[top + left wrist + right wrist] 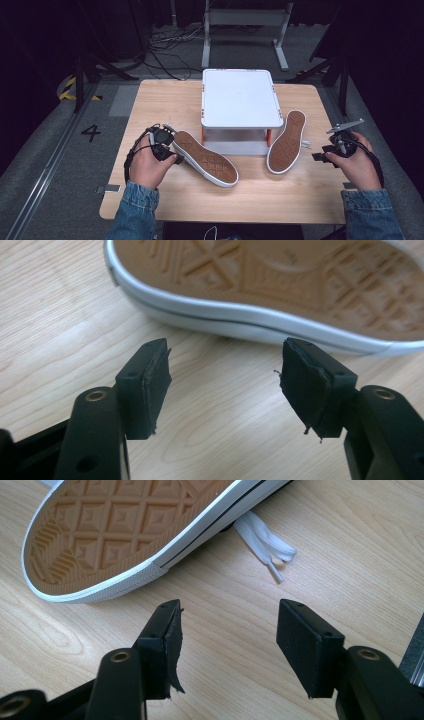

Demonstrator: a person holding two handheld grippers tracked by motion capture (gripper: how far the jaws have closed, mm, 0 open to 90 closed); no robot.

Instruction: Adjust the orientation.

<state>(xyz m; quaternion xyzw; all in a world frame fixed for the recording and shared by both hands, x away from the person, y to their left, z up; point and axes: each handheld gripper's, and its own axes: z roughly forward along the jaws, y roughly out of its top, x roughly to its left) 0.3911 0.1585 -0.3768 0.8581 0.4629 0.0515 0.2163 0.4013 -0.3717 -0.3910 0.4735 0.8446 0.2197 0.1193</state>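
Two white-rimmed canvas shoes with tan rubber soles are laid sole-up on the light wooden table (pixel 150 100), one on each side of a white rectangular raised platform (pixel 241 97) with orange legs. The left shoe (pixel 205 158) is seen in the high view slanting from the left gripper (pixel 172 150) toward the table's near edge, its heel end just beside that gripper. The right shoe (pixel 286 141) is set near the platform's right leg, with the right gripper (pixel 320 156) a little apart from its near end.

What cannot be made out from above is supplied by the left gripper view: the left gripper's (pixel 225 385) black padded jaws are spread apart over bare wood, nothing is held between them, and the shoe's (pixel 280 285) white side wall with a thin dark stripe is shown just ahead of the tips, not touched.

Likewise, in the right gripper view the right gripper's (pixel 229 640) jaws are released and empty above the table, the diamond-patterned sole (pixel 120 525) is shown ahead and to the left, and a flat white lace (pixel 264 545) is seen trailing out from under that shoe onto the wood. The whole layout, the denim sleeves (pixel 132 210) and the dark floor are given by the high view alone
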